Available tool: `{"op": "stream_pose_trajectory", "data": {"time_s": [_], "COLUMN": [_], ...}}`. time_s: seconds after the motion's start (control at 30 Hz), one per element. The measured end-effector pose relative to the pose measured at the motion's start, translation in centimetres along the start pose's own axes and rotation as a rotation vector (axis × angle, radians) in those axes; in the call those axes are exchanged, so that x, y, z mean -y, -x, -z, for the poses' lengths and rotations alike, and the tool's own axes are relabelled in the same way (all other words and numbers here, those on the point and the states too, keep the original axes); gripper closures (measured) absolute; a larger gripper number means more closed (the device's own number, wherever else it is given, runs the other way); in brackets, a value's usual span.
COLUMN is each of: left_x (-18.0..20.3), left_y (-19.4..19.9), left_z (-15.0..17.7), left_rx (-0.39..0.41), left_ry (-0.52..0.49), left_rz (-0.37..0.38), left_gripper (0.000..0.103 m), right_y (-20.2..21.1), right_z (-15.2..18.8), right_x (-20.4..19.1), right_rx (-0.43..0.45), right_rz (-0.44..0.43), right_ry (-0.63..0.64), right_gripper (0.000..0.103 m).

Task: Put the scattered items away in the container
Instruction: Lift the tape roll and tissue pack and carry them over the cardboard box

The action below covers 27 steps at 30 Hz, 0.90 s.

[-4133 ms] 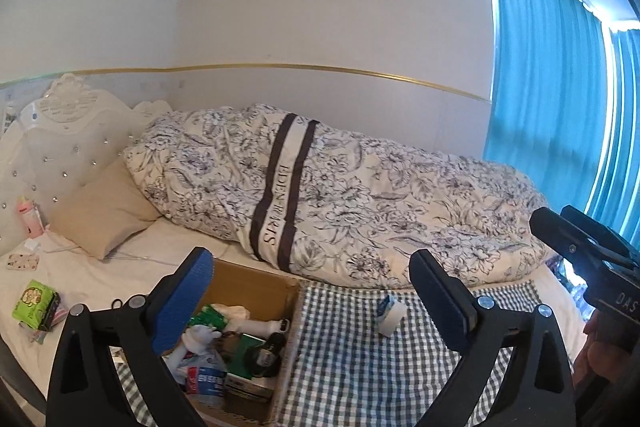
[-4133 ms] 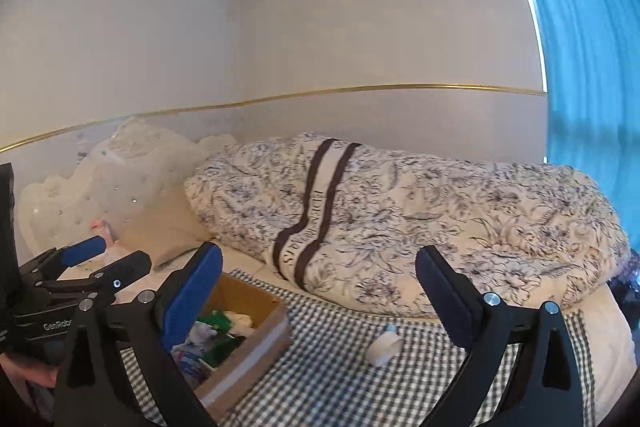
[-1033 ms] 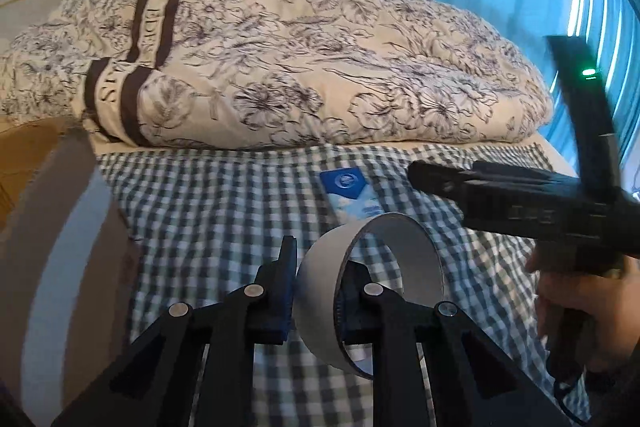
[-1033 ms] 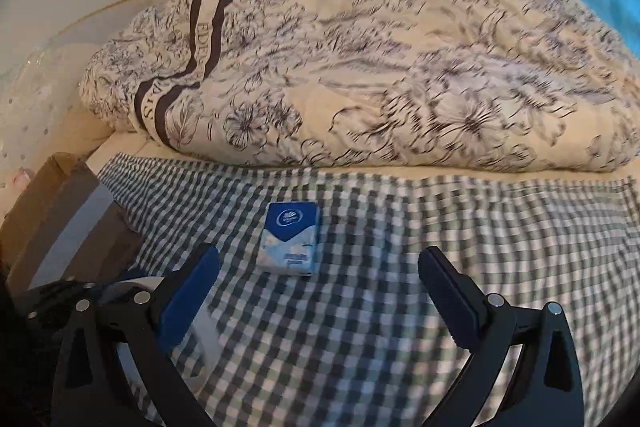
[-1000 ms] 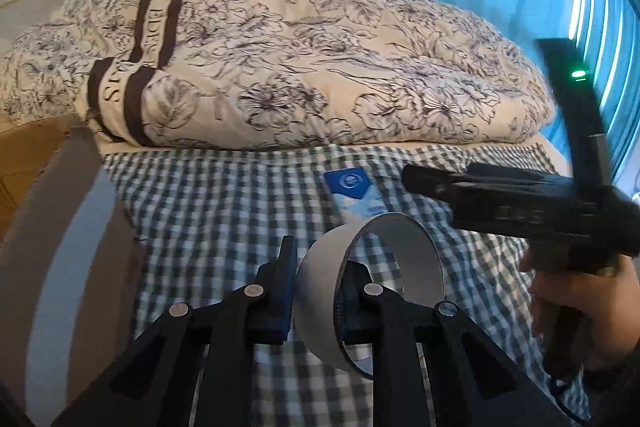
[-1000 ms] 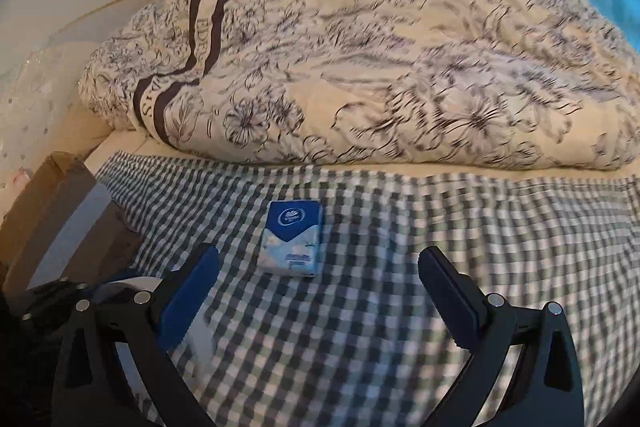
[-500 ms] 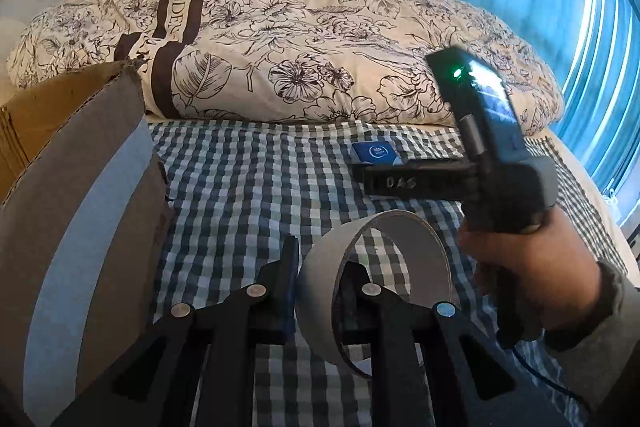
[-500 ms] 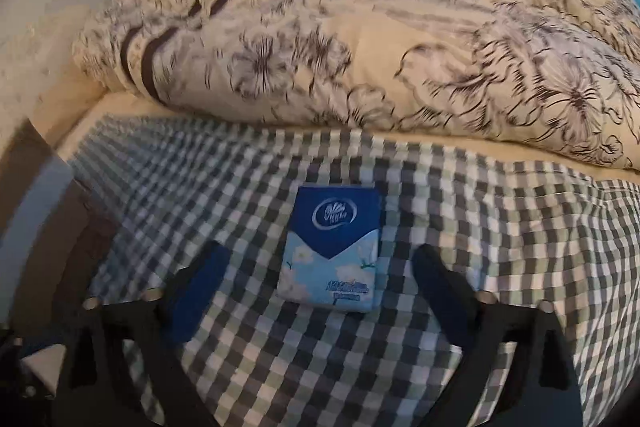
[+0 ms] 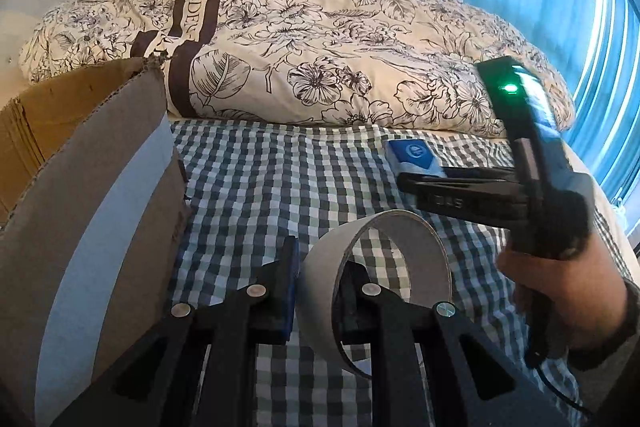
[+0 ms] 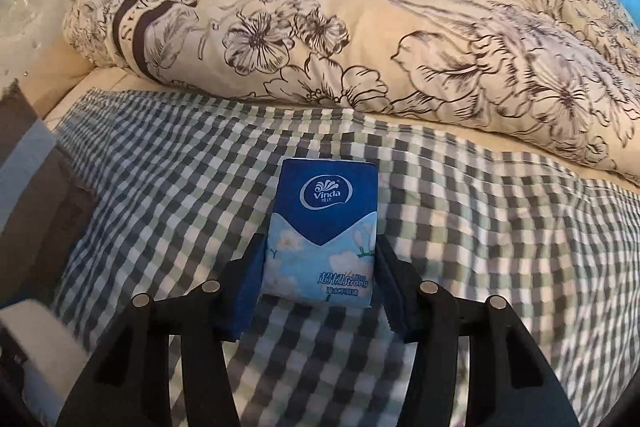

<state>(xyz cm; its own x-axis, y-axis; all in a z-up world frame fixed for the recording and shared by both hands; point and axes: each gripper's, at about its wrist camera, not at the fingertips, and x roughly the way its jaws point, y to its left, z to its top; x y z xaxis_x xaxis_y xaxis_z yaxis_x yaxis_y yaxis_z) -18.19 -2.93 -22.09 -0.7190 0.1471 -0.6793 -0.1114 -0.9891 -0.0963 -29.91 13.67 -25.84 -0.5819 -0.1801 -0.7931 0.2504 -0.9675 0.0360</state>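
My left gripper (image 9: 320, 279) is shut on the wall of a white tape roll (image 9: 416, 247), held above the checked cloth just right of the cardboard box (image 9: 92, 187). My right gripper (image 10: 320, 279) is shut on the lower part of a blue Vinda tissue pack (image 10: 324, 227) that lies on the checked cloth. The pack also shows in the left wrist view (image 9: 414, 155), with the right gripper (image 9: 404, 183) at it. The box's inside is hidden.
A rolled floral duvet (image 9: 320, 47) lies along the far side of the bed behind the checked cloth (image 9: 280, 179). Blue curtains (image 9: 560, 7) hang at the right. The box flap (image 10: 24, 163) shows at the left edge of the right wrist view.
My right gripper moved forward to the tissue pack and closed on it. My left gripper, still holding the tape roll, has shifted nearer the cardboard box.
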Motion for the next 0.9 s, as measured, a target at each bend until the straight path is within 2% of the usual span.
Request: {"op": "stream_pose_trajectory", "data": {"time_s": [0.2, 0.47, 0.9], "left_x": [0.8, 1.6, -0.8], "left_y": [2.1, 7.1, 17.0], "left_z": [-0.5, -1.2, -0.9], "left_rx": [0.029, 0.089, 0.211], "left_ry": [0.003, -0.007, 0.025], "left_rz": [0.005, 0.002, -0.060], "left_gripper": [0.088, 0.089, 0.088], "right_y": [4.4, 10.2, 18.4], "right_z": [0.5, 1.0, 2.0], "right_x": [0.2, -0.4, -2.9], "right_rx": [0.046, 0.098, 0.180], "right_rz": [-0.002, -0.002, -0.008], "right_ry": [-0.017, -0.022, -0.013], "right_gripper": [0.051, 0.051, 0.051]}}
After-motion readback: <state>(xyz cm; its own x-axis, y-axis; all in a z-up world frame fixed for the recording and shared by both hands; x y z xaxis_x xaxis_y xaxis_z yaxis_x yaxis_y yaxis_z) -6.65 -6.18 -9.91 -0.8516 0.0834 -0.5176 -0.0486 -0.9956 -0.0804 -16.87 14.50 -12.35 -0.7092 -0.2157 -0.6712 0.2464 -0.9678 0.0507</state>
